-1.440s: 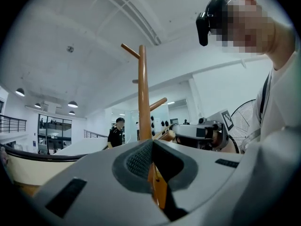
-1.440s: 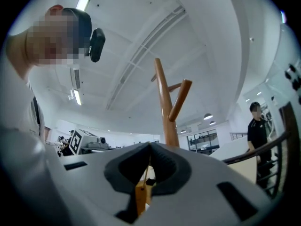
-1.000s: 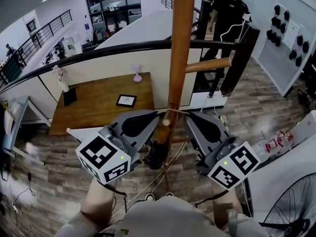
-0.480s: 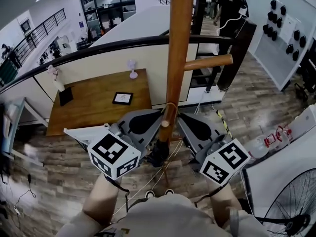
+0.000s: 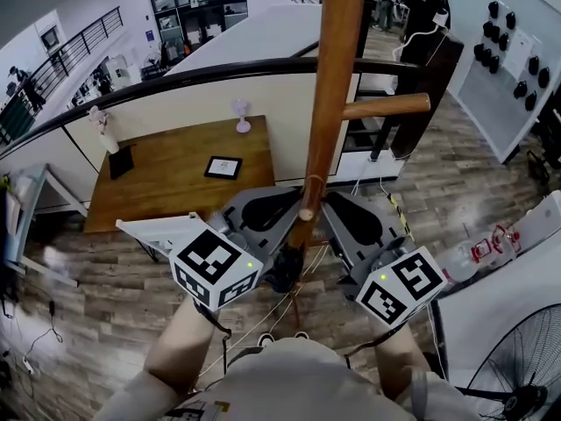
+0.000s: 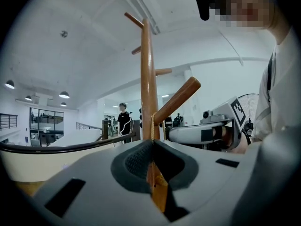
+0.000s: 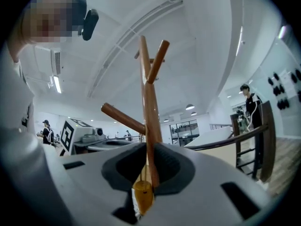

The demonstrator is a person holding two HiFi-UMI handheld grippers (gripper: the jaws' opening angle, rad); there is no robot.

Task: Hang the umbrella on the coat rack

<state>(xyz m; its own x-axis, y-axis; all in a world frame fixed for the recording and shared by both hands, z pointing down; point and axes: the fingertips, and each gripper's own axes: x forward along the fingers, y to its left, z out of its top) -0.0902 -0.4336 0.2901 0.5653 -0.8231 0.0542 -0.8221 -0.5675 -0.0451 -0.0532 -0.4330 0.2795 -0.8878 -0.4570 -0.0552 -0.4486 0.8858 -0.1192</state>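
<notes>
The wooden coat rack pole (image 5: 337,86) rises just ahead of me, with one short peg (image 5: 303,210) pointing toward me and a longer one (image 5: 386,108) to the right. A thin yellow cord (image 5: 311,181) loops round the pole at the short peg. The dark folded umbrella (image 5: 282,272) hangs below, between the grippers. My left gripper (image 5: 289,205) stands left of the pole, shut on the cord (image 6: 151,126). My right gripper (image 5: 330,200) stands right of it, also shut on the cord, with an amber bead (image 7: 142,192) between its jaws.
A wooden table (image 5: 175,178) with a small tablet (image 5: 223,167) lies beyond a curved black railing (image 5: 219,73). A fan (image 5: 517,367) stands at the lower right. White cables (image 5: 263,327) run over the floor near my feet. A person (image 5: 421,16) stands at the far back.
Both grippers have drawn in a little closer to the pole, and the left one has shifted right. The cord loop stays at the short peg.
</notes>
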